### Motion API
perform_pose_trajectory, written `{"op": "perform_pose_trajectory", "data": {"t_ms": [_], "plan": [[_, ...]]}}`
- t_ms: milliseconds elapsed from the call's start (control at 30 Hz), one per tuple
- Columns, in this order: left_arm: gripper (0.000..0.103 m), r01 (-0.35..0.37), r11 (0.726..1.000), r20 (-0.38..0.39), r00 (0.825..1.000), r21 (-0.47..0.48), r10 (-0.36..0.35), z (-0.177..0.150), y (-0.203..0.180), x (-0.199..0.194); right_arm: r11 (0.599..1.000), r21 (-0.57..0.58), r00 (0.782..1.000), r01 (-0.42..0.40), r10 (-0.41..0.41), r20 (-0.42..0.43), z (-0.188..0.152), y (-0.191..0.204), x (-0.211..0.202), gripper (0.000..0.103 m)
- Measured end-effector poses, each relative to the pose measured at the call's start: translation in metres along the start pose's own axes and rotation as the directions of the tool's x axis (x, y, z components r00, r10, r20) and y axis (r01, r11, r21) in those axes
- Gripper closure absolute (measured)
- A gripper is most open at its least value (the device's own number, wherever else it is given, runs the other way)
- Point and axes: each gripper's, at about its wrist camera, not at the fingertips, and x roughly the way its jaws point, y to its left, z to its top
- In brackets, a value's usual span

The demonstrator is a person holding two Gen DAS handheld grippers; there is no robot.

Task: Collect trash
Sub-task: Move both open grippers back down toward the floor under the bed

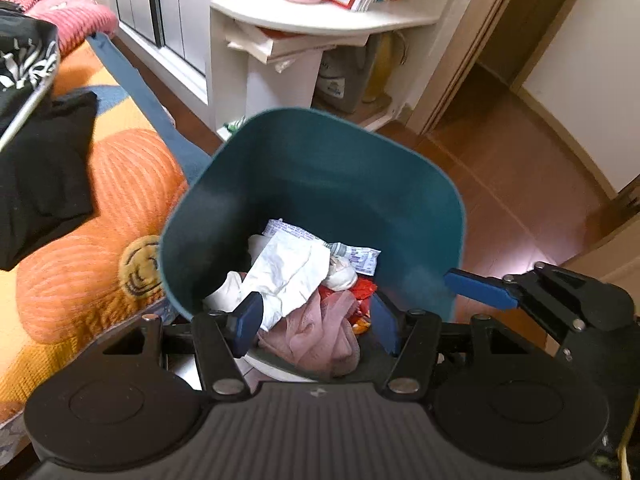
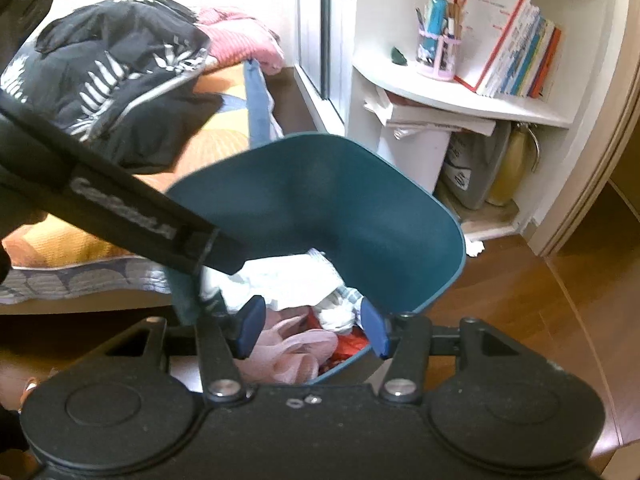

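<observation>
The left gripper (image 1: 316, 320) is hanging over the near rim of the trash bin (image 1: 320, 168) with its blue fingers (image 1: 246, 322) standing apart and nothing pinched between them — the crumpled white paper (image 1: 288, 276) and the pink cloth (image 1: 316, 336) are lying loose in the bin below and between the pads. The right gripper (image 2: 312, 330) is hovering over the same bin (image 2: 360, 200) from the other side, its jaws also spread wide and gripping nothing; in the left wrist view one of its blue fingers (image 1: 480, 286) is showing beside the bin's right wall. In the right wrist view the black body of the left tool (image 2: 120, 200) is crossing the picture at a slant in front of the bin. The bin is teal, is tilting toward the cameras, and is holding a heap of trash: white paper, a printed wrapper (image 1: 356, 258), something red (image 1: 364, 290) and the pink cloth. It is standing on the brown wood floor (image 1: 500, 184) just beside a bed with an orange patterned cover (image 1: 120, 184), on which black clothing (image 1: 44, 172) and a pink blanket (image 1: 72, 16) are lying. Behind the bin a white corner shelf (image 1: 328, 20) is carrying a row of books (image 2: 516, 52) and a pink pen cup (image 2: 436, 52), with stacked papers (image 1: 280, 46) underneath — a grey container (image 2: 472, 172) and a yellow flask (image 2: 512, 168) are sitting on its lowest level.
</observation>
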Motion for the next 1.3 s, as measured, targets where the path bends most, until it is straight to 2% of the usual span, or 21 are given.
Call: {"op": "perform_pose_trajectory", "data": {"t_ms": [33,100,200,367,500,567,733,800,933,1000,1100,1233,1300], "plan": [[0.044,0.0,1.0,0.011,1.0,0.0,0.0,-0.004,0.002,-0.009,1.0,-0.016,1.0,-0.011,0.011,0.002,0.0,0.004,-0.005,0.051],[0.034,0.002,1.0,0.034,0.999,-0.004,-0.002,-0.011,0.007,-0.025,0.999,-0.041,0.999,-0.031,0.032,0.013,0.0,0.012,-0.014,0.051],[0.033,-0.006,1.0,0.066,0.998,-0.022,0.008,-0.025,0.018,-0.047,0.996,-0.073,0.998,-0.055,0.057,0.027,0.0,0.028,-0.025,0.051],[0.032,-0.017,0.997,0.081,0.996,-0.075,0.023,-0.05,0.046,-0.075,0.982,-0.121,0.988,-0.142,0.148,0.037,0.001,0.062,-0.039,0.05],[0.024,-0.029,0.991,0.091,0.995,-0.128,0.041,-0.074,0.076,-0.095,0.955,-0.187,0.971,-0.23,0.238,0.019,0.002,0.099,-0.043,0.05],[0.024,-0.033,0.986,0.093,0.994,-0.166,0.049,-0.088,0.095,-0.104,0.936,-0.224,0.961,-0.272,0.278,-0.003,0.0,0.122,-0.04,0.05],[0.019,-0.084,0.957,0.079,0.991,-0.276,0.11,-0.124,0.15,-0.111,0.882,-0.296,0.93,-0.366,0.357,-0.085,-0.008,0.174,-0.021,0.05],[0.019,-0.106,0.937,0.053,0.99,-0.333,0.131,-0.139,0.176,-0.107,0.853,-0.318,0.91,-0.414,0.392,-0.132,-0.014,0.194,-0.009,0.05],[0.019,-0.154,0.889,-0.016,0.987,-0.43,0.163,-0.172,0.228,-0.085,0.777,-0.363,0.857,-0.515,0.454,-0.245,-0.035,0.237,0.021,0.05],[0.019,-0.185,0.852,-0.066,0.982,-0.49,0.176,-0.192,0.256,-0.068,0.732,-0.391,0.828,-0.559,0.466,-0.311,-0.049,0.259,0.041,0.05],[0.019,-0.234,0.781,-0.148,0.972,-0.579,0.181,-0.226,0.298,-0.038,0.659,-0.435,0.785,-0.613,0.449,-0.426,-0.07,0.292,0.074,0.05],[0.019,-0.317,0.7,-0.269,0.946,-0.64,0.183,-0.265,0.349,0.005,0.562,-0.483,0.731,-0.671,0.391,-0.559,-0.102,0.332,0.119,0.05],[0.019,-0.351,0.655,-0.325,0.931,-0.669,0.167,-0.284,0.373,0.026,0.529,-0.49,0.709,-0.693,0.377,-0.596,-0.119,0.346,0.132,0.051]]}}
